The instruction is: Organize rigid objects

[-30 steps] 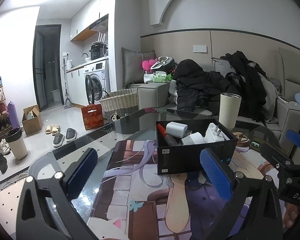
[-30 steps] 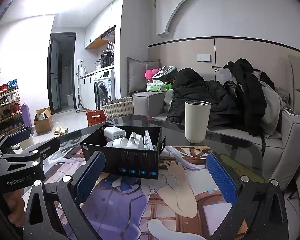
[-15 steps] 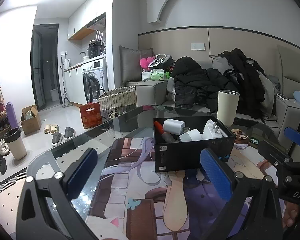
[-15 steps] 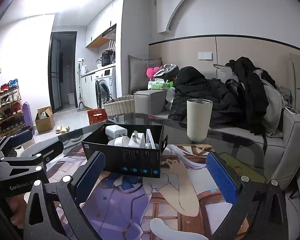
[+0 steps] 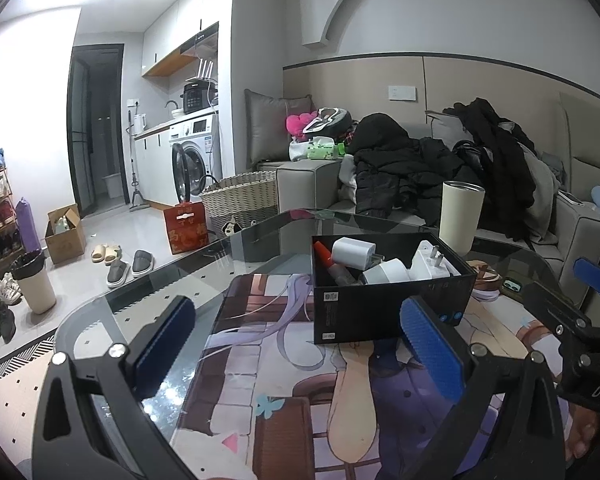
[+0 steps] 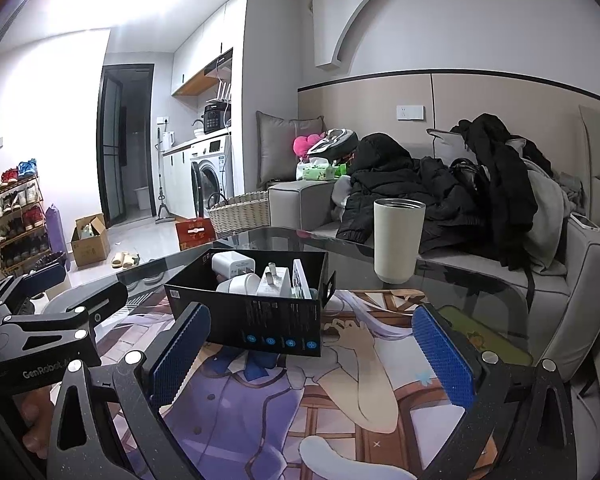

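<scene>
**Both tools empty, box already filled**

Left wrist view: the left tool (image 5: 296, 344) gapes, unladen; the black box (image 5: 384, 312) of chargers (image 5: 354, 253) sits ahead on the tabletop (image 5: 260, 236).

Right wrist view: the right tool (image 6: 310, 354) is likewise spread; approach the box squarely, low.

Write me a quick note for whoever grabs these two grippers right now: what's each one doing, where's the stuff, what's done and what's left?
Left gripper: open, holding nothing, over the mat.
Right gripper: open, holding nothing, beside it.
Black box sits on the mat on the glass table.
Done: white chargers, a plug adapter and a red-tipped item lie in the box.
Left: only the cup stands loose, behind the box. Whether it belongs with the rest I cannot tell.
</scene>
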The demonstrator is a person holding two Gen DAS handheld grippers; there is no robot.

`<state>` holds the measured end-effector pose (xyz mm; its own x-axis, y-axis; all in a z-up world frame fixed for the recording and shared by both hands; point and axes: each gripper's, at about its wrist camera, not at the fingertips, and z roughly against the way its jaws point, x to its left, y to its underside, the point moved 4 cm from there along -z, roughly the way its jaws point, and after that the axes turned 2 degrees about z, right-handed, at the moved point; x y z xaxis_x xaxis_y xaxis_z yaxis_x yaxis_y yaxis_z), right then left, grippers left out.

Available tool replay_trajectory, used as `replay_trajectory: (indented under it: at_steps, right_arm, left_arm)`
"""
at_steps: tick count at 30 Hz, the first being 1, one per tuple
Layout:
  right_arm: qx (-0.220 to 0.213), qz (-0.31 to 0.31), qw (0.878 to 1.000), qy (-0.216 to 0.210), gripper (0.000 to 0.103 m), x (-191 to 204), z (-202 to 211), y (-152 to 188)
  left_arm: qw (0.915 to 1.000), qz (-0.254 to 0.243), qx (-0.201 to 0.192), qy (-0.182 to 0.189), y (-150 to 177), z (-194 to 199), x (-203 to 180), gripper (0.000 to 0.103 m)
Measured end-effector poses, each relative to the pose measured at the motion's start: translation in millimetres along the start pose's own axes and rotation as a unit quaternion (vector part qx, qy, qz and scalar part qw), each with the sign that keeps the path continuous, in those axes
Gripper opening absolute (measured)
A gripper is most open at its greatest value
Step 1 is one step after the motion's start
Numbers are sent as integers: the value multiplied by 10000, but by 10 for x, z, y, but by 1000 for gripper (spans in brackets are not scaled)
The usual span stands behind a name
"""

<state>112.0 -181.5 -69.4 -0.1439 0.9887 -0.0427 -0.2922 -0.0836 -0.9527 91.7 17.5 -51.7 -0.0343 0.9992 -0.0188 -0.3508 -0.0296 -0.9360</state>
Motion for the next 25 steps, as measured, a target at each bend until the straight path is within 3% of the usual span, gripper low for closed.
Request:
replay_trajectory:
  at_steps: [12, 25]
  right_arm:
    - [27, -3, 10000, -9, 103, 2, 0, 1]
    - [81, -93, 9999, -83, 103, 7, 7, 10]
  left_arm:
    - [9997, -122, -200, -119, 10, 5, -48, 103]
    - [9996, -232, -155, 55, 45, 10, -176, 103]
